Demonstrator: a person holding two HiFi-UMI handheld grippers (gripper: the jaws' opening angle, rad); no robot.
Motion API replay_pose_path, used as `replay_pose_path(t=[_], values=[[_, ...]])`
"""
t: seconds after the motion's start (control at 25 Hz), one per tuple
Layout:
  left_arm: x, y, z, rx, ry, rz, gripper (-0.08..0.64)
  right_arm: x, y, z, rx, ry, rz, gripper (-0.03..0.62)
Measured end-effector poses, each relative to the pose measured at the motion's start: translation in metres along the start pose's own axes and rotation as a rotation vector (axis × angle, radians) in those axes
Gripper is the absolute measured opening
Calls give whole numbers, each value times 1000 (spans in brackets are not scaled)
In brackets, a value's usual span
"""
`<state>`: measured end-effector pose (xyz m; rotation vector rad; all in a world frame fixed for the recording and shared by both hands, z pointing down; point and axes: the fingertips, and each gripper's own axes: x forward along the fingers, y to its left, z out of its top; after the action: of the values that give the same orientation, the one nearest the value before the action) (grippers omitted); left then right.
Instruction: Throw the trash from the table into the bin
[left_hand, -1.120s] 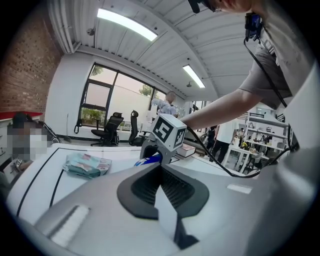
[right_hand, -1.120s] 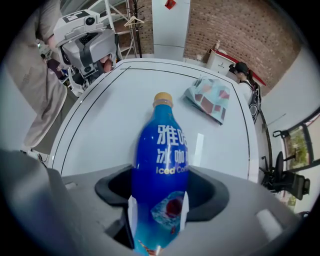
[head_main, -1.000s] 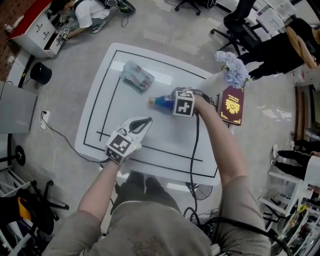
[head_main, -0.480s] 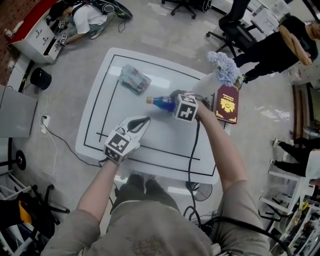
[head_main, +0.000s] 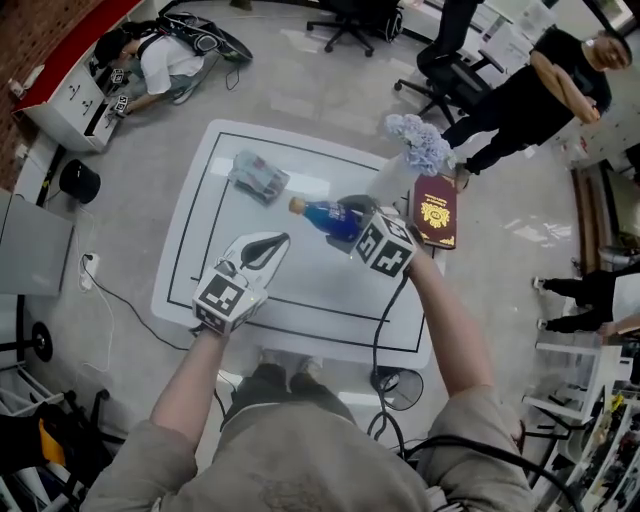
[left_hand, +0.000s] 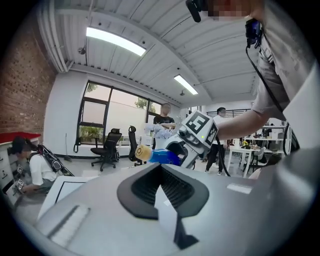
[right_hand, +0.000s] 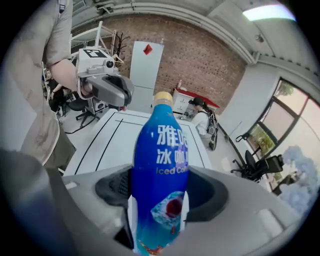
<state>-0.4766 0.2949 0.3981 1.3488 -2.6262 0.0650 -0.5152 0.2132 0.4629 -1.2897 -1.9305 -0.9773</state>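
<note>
My right gripper (head_main: 347, 216) is shut on a blue drink bottle (head_main: 322, 214) with a tan cap, held above the white table (head_main: 330, 285). In the right gripper view the bottle (right_hand: 160, 170) stands up between the jaws, its label facing the camera. The left gripper (head_main: 276, 243) hangs over the table's near left part, shut, with nothing seen between its jaws; its tips (left_hand: 161, 180) point toward the bottle (left_hand: 159, 156). A crumpled clear packet (head_main: 258, 177) lies at the table's far left.
A vase of pale blue flowers (head_main: 412, 148) and a dark red book (head_main: 435, 212) sit at the table's far right edge. A black round container (head_main: 78, 180) stands on the floor at left. A person (head_main: 525, 85) and office chairs are beyond the table.
The right gripper has risen and tilted, lifting the blue bottle off the table. The left gripper has also risen a little, still shut.
</note>
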Motion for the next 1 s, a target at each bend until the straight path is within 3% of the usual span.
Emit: replay_pose_path(t=[0.48, 0.64, 0.8, 1.0], values=[[-39, -28, 113, 75, -165, 22, 0, -144, 19, 59, 152, -359, -312, 296], [-49, -46, 136, 112, -225, -6, 0, -195, 31, 79, 207, -511, -386, 298], [-62, -54, 152, 138, -244, 17, 0, -239, 44, 99, 224, -636, -479, 298], [-78, -67, 164, 155, -258, 19, 0, -271, 65, 98, 370, -767, -542, 298]])
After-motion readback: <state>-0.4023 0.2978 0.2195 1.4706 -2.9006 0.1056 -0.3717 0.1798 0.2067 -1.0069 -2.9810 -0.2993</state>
